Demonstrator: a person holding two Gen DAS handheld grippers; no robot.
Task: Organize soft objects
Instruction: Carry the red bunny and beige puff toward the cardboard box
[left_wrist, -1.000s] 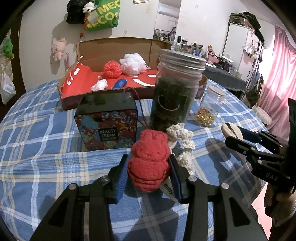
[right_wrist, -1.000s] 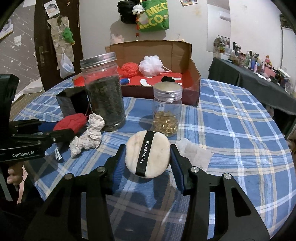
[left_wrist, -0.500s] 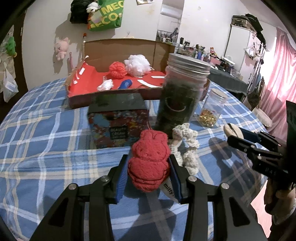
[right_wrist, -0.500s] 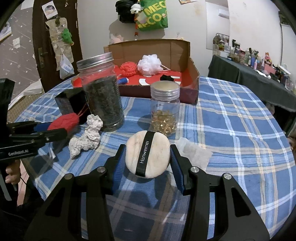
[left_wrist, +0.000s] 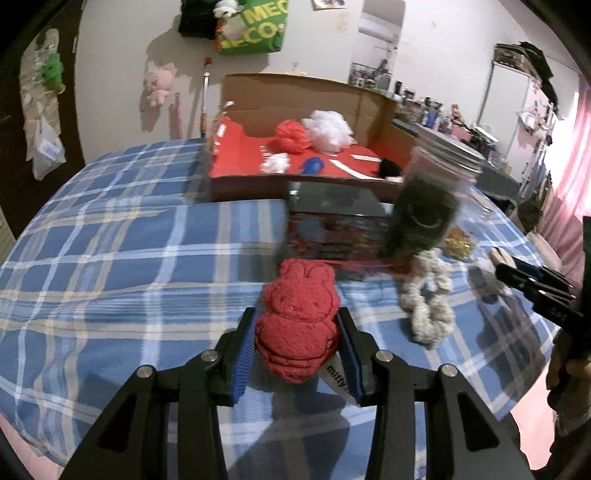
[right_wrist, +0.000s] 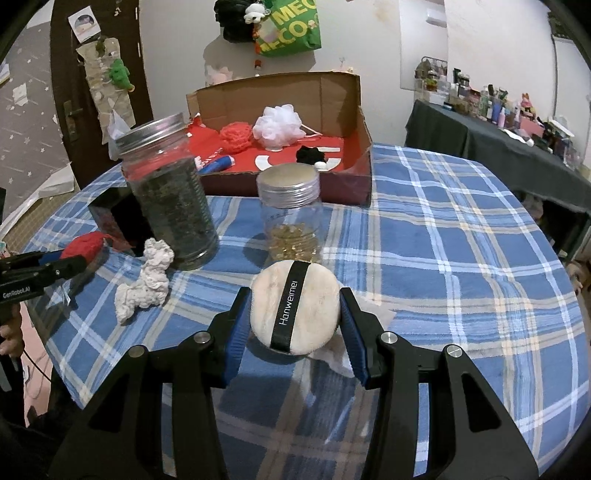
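Swinging leftward since a second ago, the left gripper (left_wrist: 297, 341) now sees the patterned tin (left_wrist: 334, 229) and the dark jar (left_wrist: 424, 218) off to the right of its view instead of straight ahead, and both are blurred by the motion. Its blue-padded jaws are closed narrowly around the red knitted bunny (left_wrist: 299, 321), which sits upright between them above the blue plaid tablecloth (left_wrist: 122, 258), with a white tag reading "miffy" poking out underneath. Just to the right lies the cream crocheted toy (left_wrist: 428, 302), on the cloth in front of the dark jar.

Over on the other side, the right gripper (right_wrist: 294, 325) has hardly shifted; it holds the round beige powder puff (right_wrist: 295, 306) by its edges, jaws set as wide as the puff, the black "Hanweimei" band facing the camera. A white tissue (right_wrist: 369, 325) lies on the cloth beneath and beside the right finger. Beyond the puff stands the small jar of gold beads (right_wrist: 291, 221), and left of it the tall dark jar (right_wrist: 170, 199), with the cream toy (right_wrist: 146, 286) at its base.

Farther back sits the open cardboard box (right_wrist: 332, 99) with a red floor, holding a red pom (right_wrist: 236, 136), a white mesh pouf (right_wrist: 280, 123) and a black scrunchie (right_wrist: 310, 154)
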